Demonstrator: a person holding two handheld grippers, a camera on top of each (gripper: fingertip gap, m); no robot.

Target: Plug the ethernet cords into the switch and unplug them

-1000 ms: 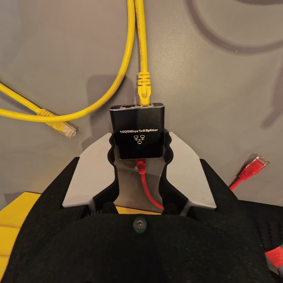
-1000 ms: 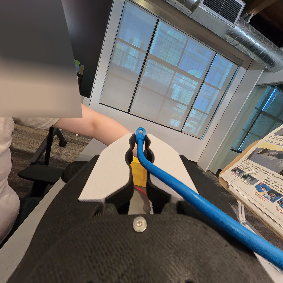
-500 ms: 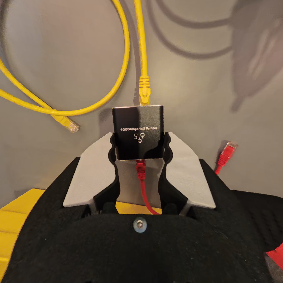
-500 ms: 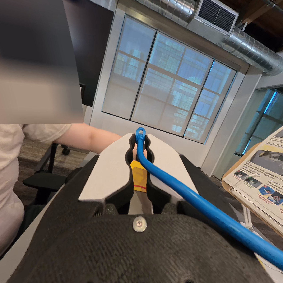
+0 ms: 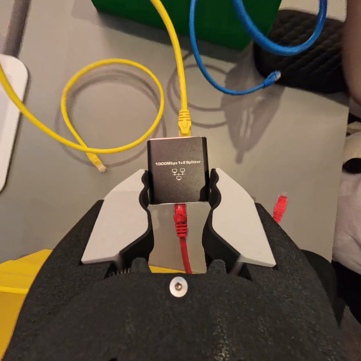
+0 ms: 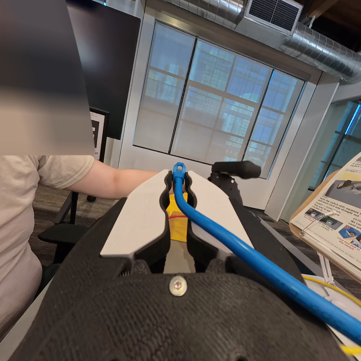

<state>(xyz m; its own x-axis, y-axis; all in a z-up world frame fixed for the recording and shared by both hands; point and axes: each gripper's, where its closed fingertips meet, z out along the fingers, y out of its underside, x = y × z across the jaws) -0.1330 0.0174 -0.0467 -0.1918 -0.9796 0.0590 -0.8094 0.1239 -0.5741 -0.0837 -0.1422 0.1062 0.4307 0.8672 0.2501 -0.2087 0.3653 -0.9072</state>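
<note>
My left gripper (image 5: pixel 178 186) is shut on the black switch box (image 5: pixel 177 168) and holds it above the grey table (image 5: pixel 283 140). A yellow cord's plug (image 5: pixel 184 125) sits in the box's far side. A red cord's plug (image 5: pixel 180 218) sits in its near side. The yellow cord's loose end (image 5: pixel 96 162) lies to the left. The red cord's loose end (image 5: pixel 281 207) lies to the right. My right gripper (image 6: pixel 178 175) is shut on the blue cord's plug (image 6: pixel 178 171), raised and pointing at the room. The blue cord (image 5: pixel 257 46) and its other plug (image 5: pixel 271 78) hang at upper right in the left wrist view.
A green box (image 5: pixel 214 21) stands at the table's back and a white object (image 5: pixel 7 109) at its left edge. A yellow block (image 6: pixel 178 224) lies under my right gripper. A person's arm (image 6: pixel 109 183) is to the left, an instruction board (image 6: pixel 336 220) to the right. The grippers' ends are close to 25 centimeters from one another. My left gripper is the nearer one to the white object (image 5: pixel 7 109): about 25 centimeters, against 50 centimeters.
My left gripper has drawn back and tilted with the switch still held, bringing the green box and blue cord into view. My right gripper has tilted slightly, still holding the blue plug.
</note>
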